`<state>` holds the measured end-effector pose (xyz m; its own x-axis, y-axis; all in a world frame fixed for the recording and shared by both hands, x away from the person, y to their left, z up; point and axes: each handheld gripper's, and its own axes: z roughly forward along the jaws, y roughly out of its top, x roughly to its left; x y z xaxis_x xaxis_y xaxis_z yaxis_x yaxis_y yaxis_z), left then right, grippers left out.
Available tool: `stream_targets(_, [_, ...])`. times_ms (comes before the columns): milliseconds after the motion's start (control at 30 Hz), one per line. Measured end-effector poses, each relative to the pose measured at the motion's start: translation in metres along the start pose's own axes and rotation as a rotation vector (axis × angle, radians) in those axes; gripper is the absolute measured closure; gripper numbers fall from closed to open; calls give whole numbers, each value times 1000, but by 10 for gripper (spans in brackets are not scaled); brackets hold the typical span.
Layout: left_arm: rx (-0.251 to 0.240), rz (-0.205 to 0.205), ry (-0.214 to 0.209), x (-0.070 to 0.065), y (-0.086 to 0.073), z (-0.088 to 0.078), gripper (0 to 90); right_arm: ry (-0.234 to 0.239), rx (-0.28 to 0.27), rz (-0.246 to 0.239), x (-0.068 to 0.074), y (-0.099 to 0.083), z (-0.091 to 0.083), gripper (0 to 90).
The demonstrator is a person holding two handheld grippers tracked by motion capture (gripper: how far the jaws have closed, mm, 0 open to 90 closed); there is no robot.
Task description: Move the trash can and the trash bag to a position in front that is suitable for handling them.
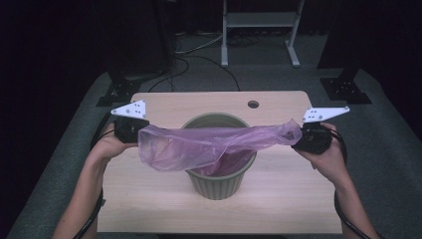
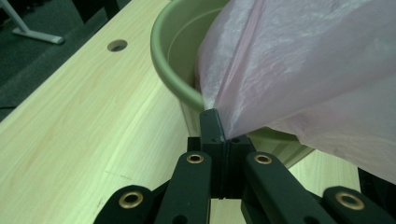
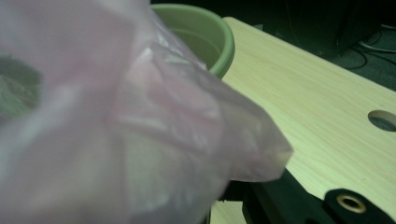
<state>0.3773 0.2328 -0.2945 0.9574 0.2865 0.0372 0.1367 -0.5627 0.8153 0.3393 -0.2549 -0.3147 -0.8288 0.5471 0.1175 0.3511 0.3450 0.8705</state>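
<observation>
Between both tongs, stretched bag

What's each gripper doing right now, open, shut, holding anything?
Left gripper: shut on one edge of the purple plastic bag, stretched over the green bin.
Right gripper: shut on the bag's other edge.

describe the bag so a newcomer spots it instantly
Start at the wooden table; at its middle stands a green bin. Stretched across the bin's mouth, between the left gripper and right gripper, hangs the bag. It is the one thin, see-through pink thing there.
</observation>
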Motion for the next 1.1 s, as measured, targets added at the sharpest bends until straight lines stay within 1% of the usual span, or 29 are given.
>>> stream_targets(100, [-5,-10,-8,2,-6,3,900,10,13,8,-1,-4,4,900])
stream_targets(133, [-13,-18,-9,2,-7,4,900,21,13,17,-2,-7,7,900])
stream_targets(300, [-54,-17,-7,5,-16,6,898,37,5,32,-4,-12,11,900])
stream_targets(333, [-61,-27,-7,7,-19,8,897,42,6,36,-5,-14,14,900])
stream_targets(433, [-49,-27,1,8,-20,11,887,43,7,40,-6,-15,18,900])
stream_targets(467, [-19,-28,13,9,-23,14,872,38,8,41,-6,-16,20,900])
stream_targets(533, [-18,-35,9,10,-25,14,819,38,8,41,-6,-16,20,900])
stream_targets(567, [-27,-42,1,11,-28,13,819,40,2,44,-6,-17,20,896])
stream_targets(633, [-41,-52,-1,11,-31,10,781,50,-7,51,-7,-18,17,801])
stream_targets(667, [-38,-52,5,10,-32,6,752,51,-15,54,-7,-19,14,766])
stream_targets(700, [-38,-52,5,10,-32,6,741,51,-15,54,-7,-19,14,766])
stream_targets(733, [-37,-55,8,8,-32,2,729,46,-31,53,-7,-19,8,709])
stream_targets(767, [-37,-55,8,8,-32,2,718,46,-31,53,-7,-19,8,709])
stream_targets(833, [-29,-47,4,5,-33,-2,710,51,-44,55,-7,-20,2,679])
stream_targets(900, [-28,-50,1,1,-33,-5,688,48,-52,54,-7,-21,-3,648])
stream_targets(933, [-23,-48,-4,0,-34,-7,661,50,-53,54,-5,-22,-8,621])
stream_targets(967, [-16,-44,-2,-2,-34,-9,653,47,-53,49,-5,-23,-9,613])
stream_targets(1100, [0,-52,7,-6,-38,-18,629,40,-51,46,-4,-26,-14,584])
